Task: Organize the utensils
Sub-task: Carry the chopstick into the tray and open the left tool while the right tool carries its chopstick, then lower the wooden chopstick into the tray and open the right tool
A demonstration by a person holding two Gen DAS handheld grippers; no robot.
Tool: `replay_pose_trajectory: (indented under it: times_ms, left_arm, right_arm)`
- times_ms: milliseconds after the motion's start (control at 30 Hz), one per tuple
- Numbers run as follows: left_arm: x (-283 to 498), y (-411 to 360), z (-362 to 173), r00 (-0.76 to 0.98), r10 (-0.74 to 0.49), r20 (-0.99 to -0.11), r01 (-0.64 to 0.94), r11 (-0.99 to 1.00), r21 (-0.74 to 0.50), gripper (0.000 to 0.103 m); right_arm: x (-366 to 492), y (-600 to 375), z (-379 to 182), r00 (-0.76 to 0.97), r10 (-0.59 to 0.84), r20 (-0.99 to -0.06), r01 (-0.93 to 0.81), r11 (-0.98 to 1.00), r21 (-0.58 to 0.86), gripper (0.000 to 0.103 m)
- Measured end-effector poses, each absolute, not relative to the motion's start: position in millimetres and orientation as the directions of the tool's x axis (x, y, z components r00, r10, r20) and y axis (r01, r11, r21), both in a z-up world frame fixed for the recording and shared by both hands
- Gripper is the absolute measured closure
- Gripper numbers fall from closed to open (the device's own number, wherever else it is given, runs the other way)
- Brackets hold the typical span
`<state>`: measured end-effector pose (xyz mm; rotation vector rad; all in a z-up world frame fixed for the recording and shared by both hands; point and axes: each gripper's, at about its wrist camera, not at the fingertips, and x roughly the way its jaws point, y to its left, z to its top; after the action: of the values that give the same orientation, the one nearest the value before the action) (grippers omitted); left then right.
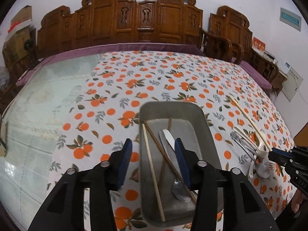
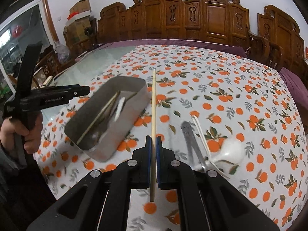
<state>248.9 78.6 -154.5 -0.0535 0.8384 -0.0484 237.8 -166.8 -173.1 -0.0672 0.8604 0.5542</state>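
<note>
Pale chopstick (image 2: 153,104) clamped; tray (image 1: 202,127) part-filled

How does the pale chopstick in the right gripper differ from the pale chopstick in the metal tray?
The pale chopstick in the right gripper is clamped between shut pads above the cloth; the one in the metal tray lies loose. The held one is alone; the tray one lies beside other utensils. Both are slim, pale sticks.

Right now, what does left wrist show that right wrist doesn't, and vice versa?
Left wrist only: the open left gripper head-on above the tray, and a metal spoon clearly lying inside.
Right wrist only: the person's hand on the left gripper's handle, and the right gripper shut on a pale chopstick.
Both: metal tray, white spoon, orange-print tablecloth.
</note>
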Motion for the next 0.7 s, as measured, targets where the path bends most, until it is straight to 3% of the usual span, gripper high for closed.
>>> replay_pose_trajectory:
  times_ms: [33,133,233,367,700]
  left_arm:
    - [248,82,-151,0.677,-0.061,-0.734,0.015,0.997,-0.069,0.033]
    - [247,91,-145,0.695,-0.042,-0.717,0.0,0.998,-0.059,0.029]
    - [245,98,-140,0.712,-0.02,-0.702,-0.016,0.999,-0.045,0.017]
    - [243,111,-134,0.725,-0.015,-0.688,-0.031,0.998,-0.054,0.012]
    - [244,137,-125,0.74,-0.001,-0.672,-0.081,0.993,-0.09,0.012]
  right_arm:
    - [238,-161,-171,0.519,0.44,-0.733,-0.492,0.855,0.164,0.097]
    - [241,-144,-169,0.51,0.456,-0.729,-0.5,0.847,0.179,0.097]
    - [242,-127,-167,0.498,0.472,-0.728,-0.515,0.836,0.189,0.097]
    - [246,-103,-169,0.476,0.484,-0.734,-0.533,0.823,0.197,0.097]
    - [265,-59,-188,0.415,0.477,-0.775,-0.522,0.822,0.227,0.097]
